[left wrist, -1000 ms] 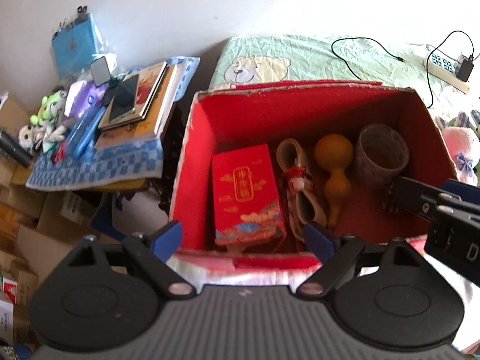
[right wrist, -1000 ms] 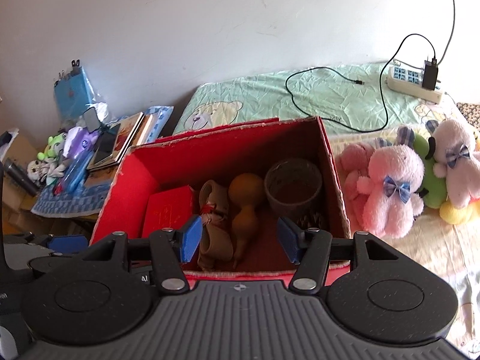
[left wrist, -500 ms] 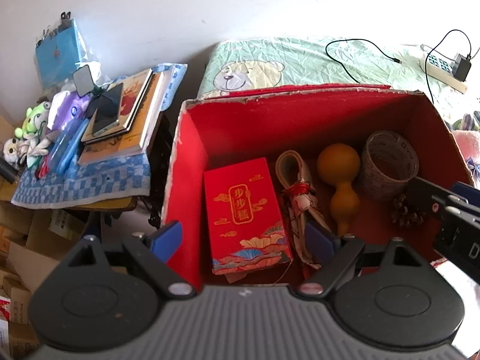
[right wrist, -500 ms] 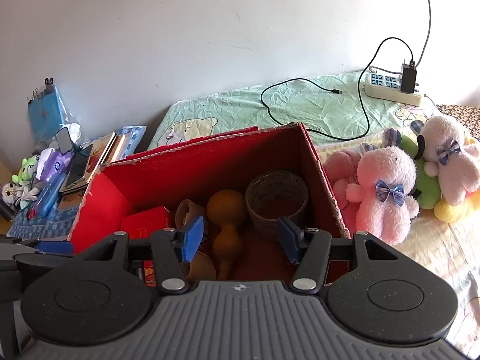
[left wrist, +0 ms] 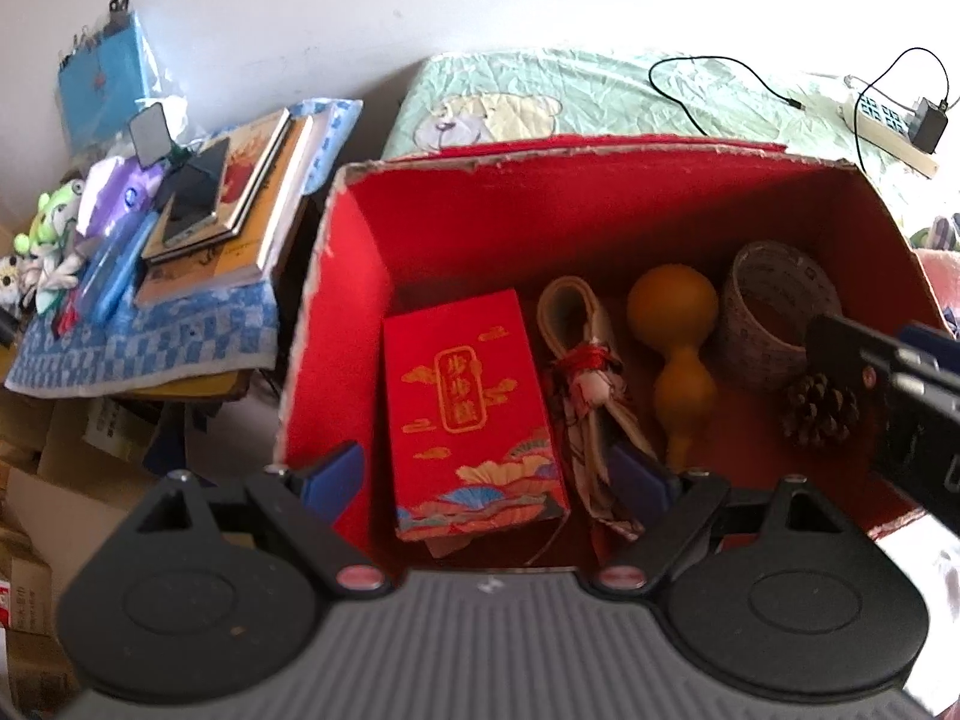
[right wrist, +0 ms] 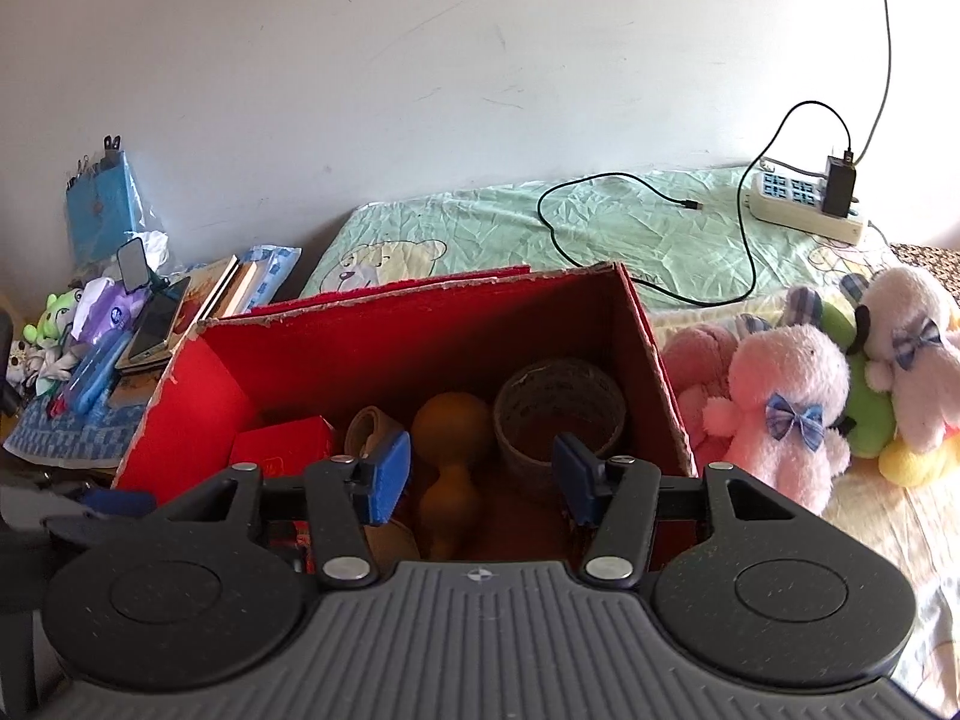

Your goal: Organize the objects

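Descending over the red box [left wrist: 354, 276], my left gripper [left wrist: 483, 483] now straddles the red packet [left wrist: 471, 414], fingers spread, nothing held; right gripper [right wrist: 483, 480] likewise released. Pickup appears imminent.

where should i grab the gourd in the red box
Grip the gourd at its narrow waist between the two bulbs, coming from above with the fingers on its left and right. It lies flat, stem toward the camera, beside the cord bundle and the woven cup, so a side approach looks cramped.
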`<state>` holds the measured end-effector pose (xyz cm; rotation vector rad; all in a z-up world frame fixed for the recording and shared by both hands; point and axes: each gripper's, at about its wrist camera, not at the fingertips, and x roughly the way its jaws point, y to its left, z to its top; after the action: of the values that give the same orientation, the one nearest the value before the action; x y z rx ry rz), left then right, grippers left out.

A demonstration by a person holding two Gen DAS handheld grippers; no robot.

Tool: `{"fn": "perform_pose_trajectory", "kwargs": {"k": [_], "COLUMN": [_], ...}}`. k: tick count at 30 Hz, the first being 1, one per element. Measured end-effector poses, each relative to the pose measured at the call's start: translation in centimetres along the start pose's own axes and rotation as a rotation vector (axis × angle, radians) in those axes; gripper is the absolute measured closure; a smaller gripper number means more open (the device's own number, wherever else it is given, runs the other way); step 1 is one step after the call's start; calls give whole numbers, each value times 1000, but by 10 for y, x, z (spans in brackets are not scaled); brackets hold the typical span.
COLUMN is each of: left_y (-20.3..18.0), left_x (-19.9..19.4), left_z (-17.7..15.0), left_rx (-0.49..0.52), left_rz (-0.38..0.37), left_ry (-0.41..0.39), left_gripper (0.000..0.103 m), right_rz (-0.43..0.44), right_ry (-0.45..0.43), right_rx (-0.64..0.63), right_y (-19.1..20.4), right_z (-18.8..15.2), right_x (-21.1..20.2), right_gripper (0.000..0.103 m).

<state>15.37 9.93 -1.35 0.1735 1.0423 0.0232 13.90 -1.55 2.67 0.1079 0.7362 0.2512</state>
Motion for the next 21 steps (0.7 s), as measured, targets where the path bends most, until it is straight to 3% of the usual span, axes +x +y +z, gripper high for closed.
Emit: {"fn": "perform_pose_trajectory", "kwargs": {"k": [21], "left_y": [1], "left_x": [-3], "left_z": [-8], "left_rx": [-7], "left_rz": [7], "left_ry": [-15], "left_gripper": [15], "right_rz": [1], "right_ry": [20], "right_rx": [-8], "right_y": [4], "right_z": [-4], "right_x": [6], "right_gripper": [47]}}
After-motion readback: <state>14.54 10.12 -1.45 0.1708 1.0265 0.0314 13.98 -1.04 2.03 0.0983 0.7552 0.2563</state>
